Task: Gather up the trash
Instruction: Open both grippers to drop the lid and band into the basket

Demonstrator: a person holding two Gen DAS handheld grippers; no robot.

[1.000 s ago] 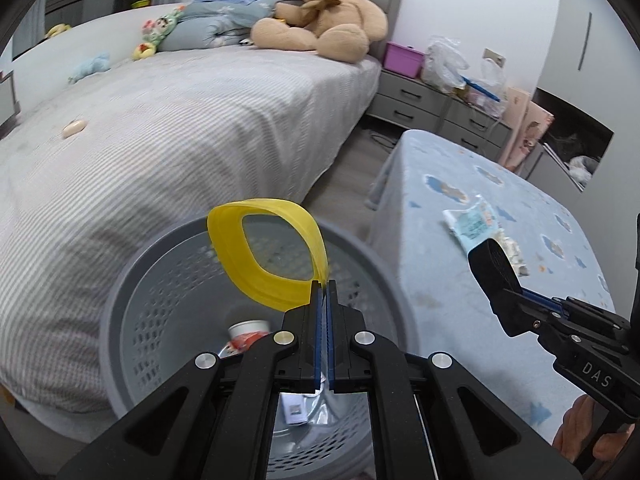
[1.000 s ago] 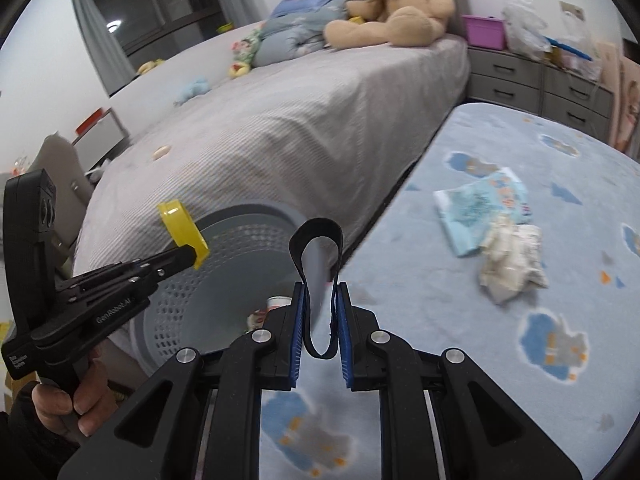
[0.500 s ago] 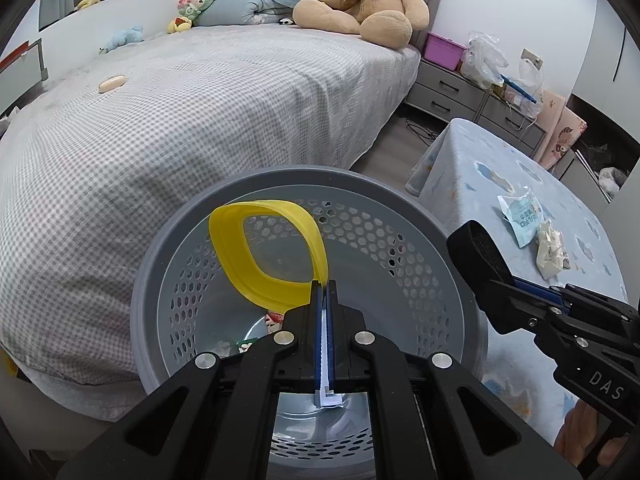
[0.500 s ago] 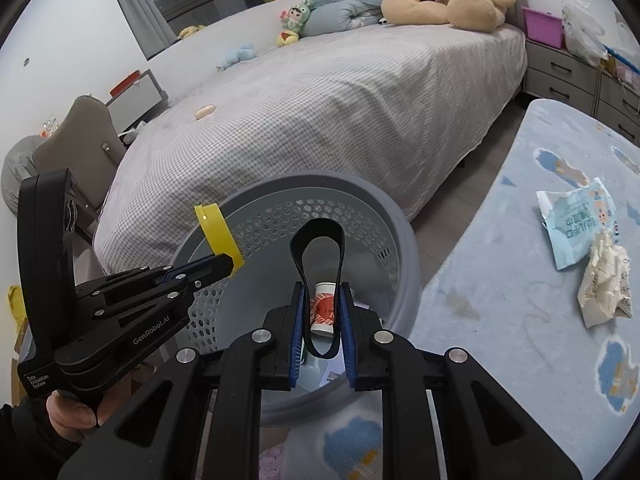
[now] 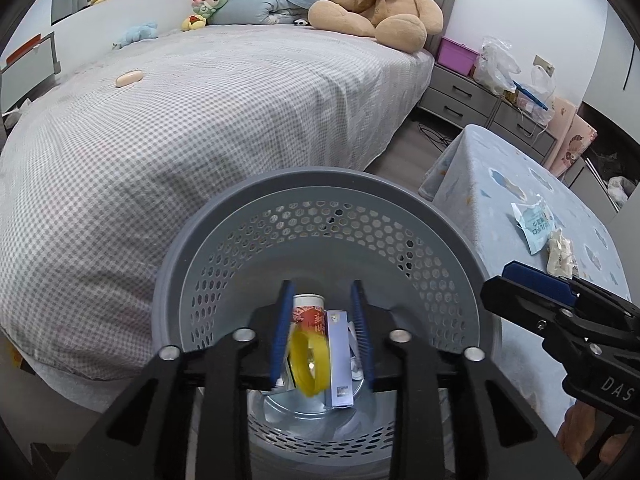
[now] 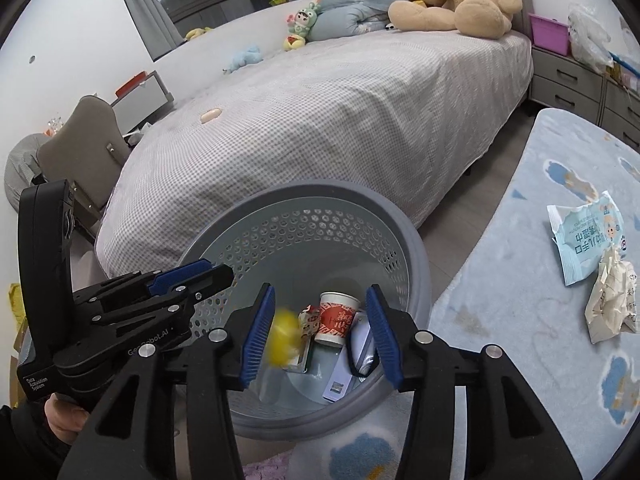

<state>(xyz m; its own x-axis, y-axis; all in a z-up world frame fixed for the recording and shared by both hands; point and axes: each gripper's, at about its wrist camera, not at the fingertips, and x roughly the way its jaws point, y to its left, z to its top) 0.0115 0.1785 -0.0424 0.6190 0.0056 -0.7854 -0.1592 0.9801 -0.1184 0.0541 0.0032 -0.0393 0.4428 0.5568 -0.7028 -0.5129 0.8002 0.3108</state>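
Both grippers hang over the grey perforated basket [image 5: 320, 216], which stands on the floor between the bed [image 5: 200, 112] on the left and the low table with the pale blue cloth [image 5: 520, 184] on the right. The left gripper [image 5: 322, 336] has just been opening: its blue-padded jaws stand partly apart with nothing pressed between them, and the yellow band [image 5: 306, 364] shows in the gap below them, blurred and loose inside the basket. The right gripper [image 6: 320, 332] has likewise just been opening, and its jaws are partly apart and grip nothing; the black band [image 6: 360, 360] lies down in the basket near the inner side of its right pad, against a pale flat box [image 6: 340, 380]. In the right wrist view the yellow band appears as a smeared yellow blur just beside the left pad of the right gripper, clear of both claws. Also on the basket floor are a red-and-white paper cup [image 6: 336, 316] lying on its side and a small printed wrapper [image 6: 308, 316] next to it. On the table, well apart from the claws to the right, rest a light blue wipes packet [image 6: 584, 244] and a crumpled piece of paper [image 6: 612, 300], touching each other. A large teddy bear [image 5: 380, 4] sits at the far end of the bed. A person's hand [image 6: 64, 420] grips the left tool's handle at the near left.
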